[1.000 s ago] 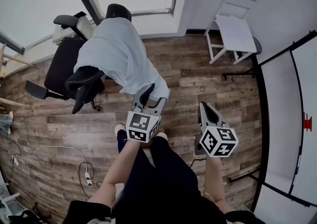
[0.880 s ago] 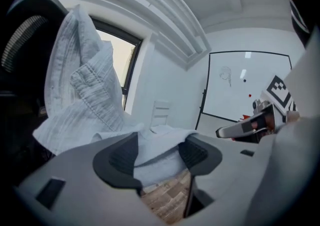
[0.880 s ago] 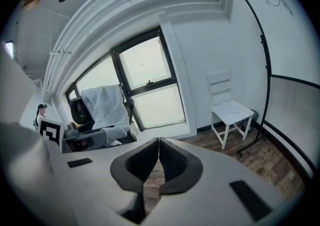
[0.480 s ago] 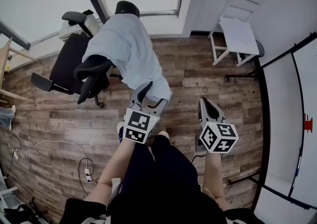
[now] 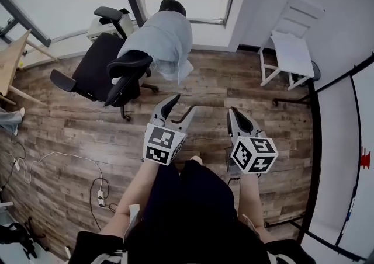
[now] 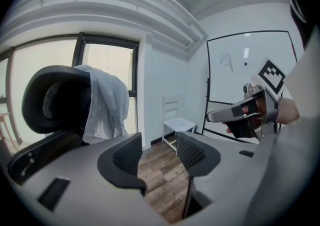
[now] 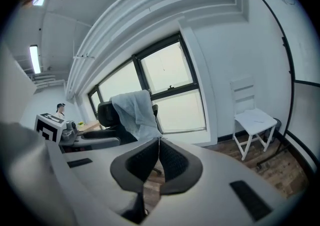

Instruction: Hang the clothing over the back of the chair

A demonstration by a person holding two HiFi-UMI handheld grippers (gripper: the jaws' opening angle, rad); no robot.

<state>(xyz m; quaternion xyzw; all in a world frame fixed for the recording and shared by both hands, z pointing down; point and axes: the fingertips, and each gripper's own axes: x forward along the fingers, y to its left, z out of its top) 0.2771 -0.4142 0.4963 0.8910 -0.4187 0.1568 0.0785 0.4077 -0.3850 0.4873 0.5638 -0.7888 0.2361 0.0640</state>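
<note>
A pale blue piece of clothing (image 5: 162, 40) hangs draped over the back of the black office chair (image 5: 96, 70), below its headrest. It shows as well in the left gripper view (image 6: 106, 101) and the right gripper view (image 7: 134, 109). My left gripper (image 5: 182, 106) is held above the wooden floor, a short way from the cloth's lower edge. Its jaws (image 6: 159, 146) are apart and closing, with only floor between them. My right gripper (image 5: 234, 112) is beside it, its pads (image 7: 159, 144) touching and holding nothing.
A white wooden chair (image 5: 291, 47) stands against the wall at the right. A black-framed board (image 5: 345, 140) runs along the right side. A wooden table corner (image 5: 13, 61) is at the far left. Cables and a power strip (image 5: 100, 201) lie on the floor at the lower left.
The left gripper was at the clothing's lower hem. It has let go and drawn back from the chair. Both grippers have risen and pulled away; the cloth now hangs free.
</note>
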